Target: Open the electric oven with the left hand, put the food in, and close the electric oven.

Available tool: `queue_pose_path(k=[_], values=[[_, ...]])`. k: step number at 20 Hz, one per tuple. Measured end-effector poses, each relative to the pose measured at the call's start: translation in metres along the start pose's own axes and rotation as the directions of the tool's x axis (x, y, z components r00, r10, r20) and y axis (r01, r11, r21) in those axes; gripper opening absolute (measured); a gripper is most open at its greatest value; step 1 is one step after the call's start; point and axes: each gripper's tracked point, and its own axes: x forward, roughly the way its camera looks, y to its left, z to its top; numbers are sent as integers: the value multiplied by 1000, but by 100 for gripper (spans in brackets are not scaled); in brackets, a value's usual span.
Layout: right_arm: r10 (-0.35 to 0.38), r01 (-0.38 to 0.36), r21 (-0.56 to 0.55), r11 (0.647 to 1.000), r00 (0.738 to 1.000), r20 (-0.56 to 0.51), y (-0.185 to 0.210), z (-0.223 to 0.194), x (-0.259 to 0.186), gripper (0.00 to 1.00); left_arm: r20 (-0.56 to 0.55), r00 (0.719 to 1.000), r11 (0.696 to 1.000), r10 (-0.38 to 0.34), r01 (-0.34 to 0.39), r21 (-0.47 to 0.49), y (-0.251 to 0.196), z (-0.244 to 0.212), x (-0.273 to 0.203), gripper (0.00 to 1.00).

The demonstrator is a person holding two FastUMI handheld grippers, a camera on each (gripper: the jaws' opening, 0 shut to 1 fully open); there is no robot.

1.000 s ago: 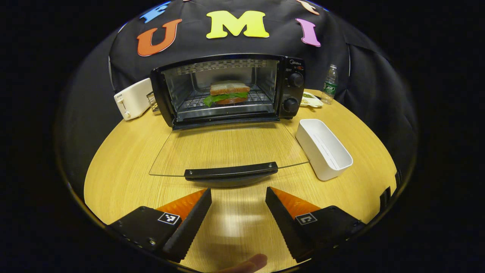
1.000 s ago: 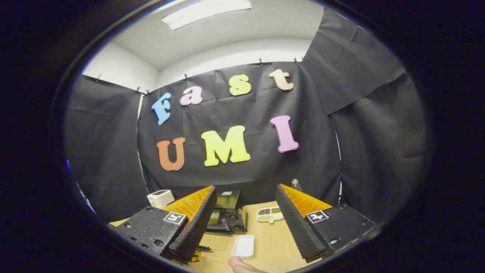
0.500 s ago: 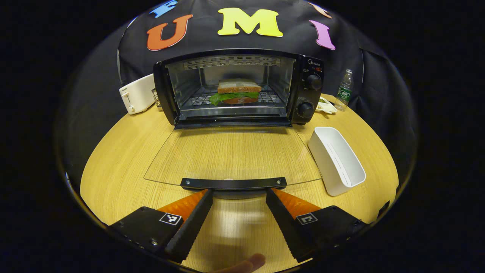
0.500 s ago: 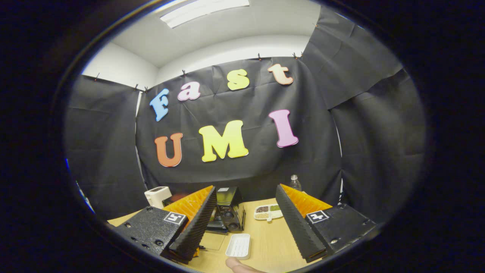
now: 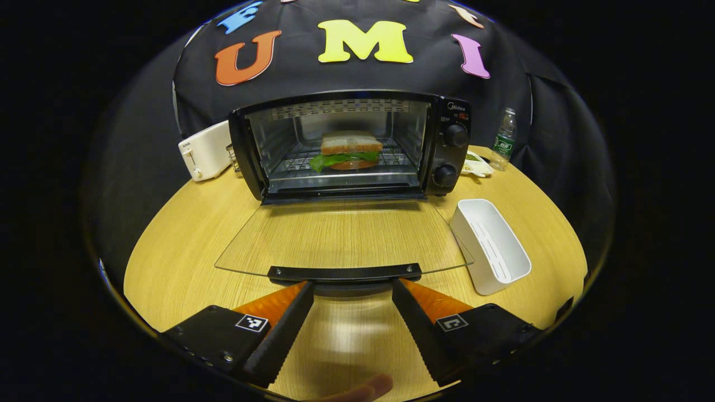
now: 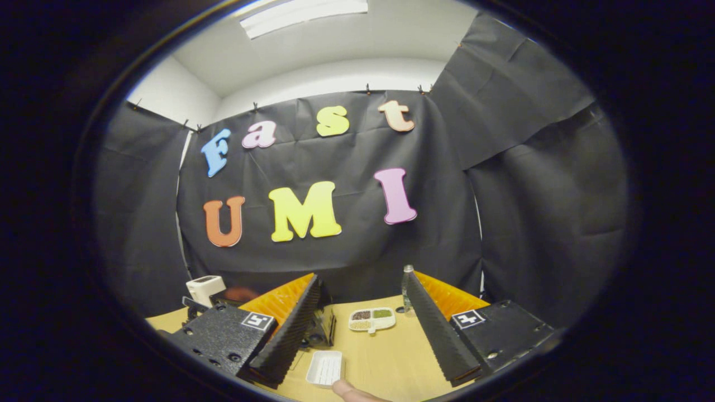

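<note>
My left hand-held gripper (image 5: 352, 285) is open, its two fingers spread to either side of the door handle (image 5: 344, 273) of the electric oven (image 5: 349, 146), with nothing clamped between them. A second ago the handle lay clear ahead of the fingertips; now they sit right at its lower edge — the approach to the door is essentially complete. I cannot tell whether the fingertips touch it. The glass door (image 5: 341, 237) is fully lowered, lying flat over the worktop (image 5: 179, 234). The sandwich (image 5: 350, 149) rests on the wire rack inside the cavity, so the loading step is done and only closing remains. My right hand-held gripper (image 6: 363, 329) is also open and empty, held high and back; its view has swung slightly, with the white tray (image 6: 325, 368) and the sectioned dish (image 6: 372, 319) below it on the worktop. In my judgement the next action is to get under the handle and swing the door up — the white tray (image 5: 490, 245) beside the door appears clear of its arc.
</note>
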Motion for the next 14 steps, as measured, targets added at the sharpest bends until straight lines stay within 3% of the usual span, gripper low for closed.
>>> queue_pose_path(k=[5,8,9,10,14], values=[[-15,15,-15,1000,1000,-18,-14,-2,8,94,-22,1000,1000,-7,7,-6,4,17,-7,94],[-39,39,-4,999,999,-10,-24,-1,9,94,53,999,1000,7,-8,11,4,43,-17,94],[-38,38,5,999,999,-11,-25,-3,10,100,71,997,1000,8,-8,5,5,51,-19,94],[-36,36,8,999,999,-16,-25,-4,11,94,83,996,1000,7,-7,0,7,54,-20,94],[-26,27,15,1000,999,-33,-24,-8,10,94,109,994,1000,6,-6,0,10,70,-21,95]])
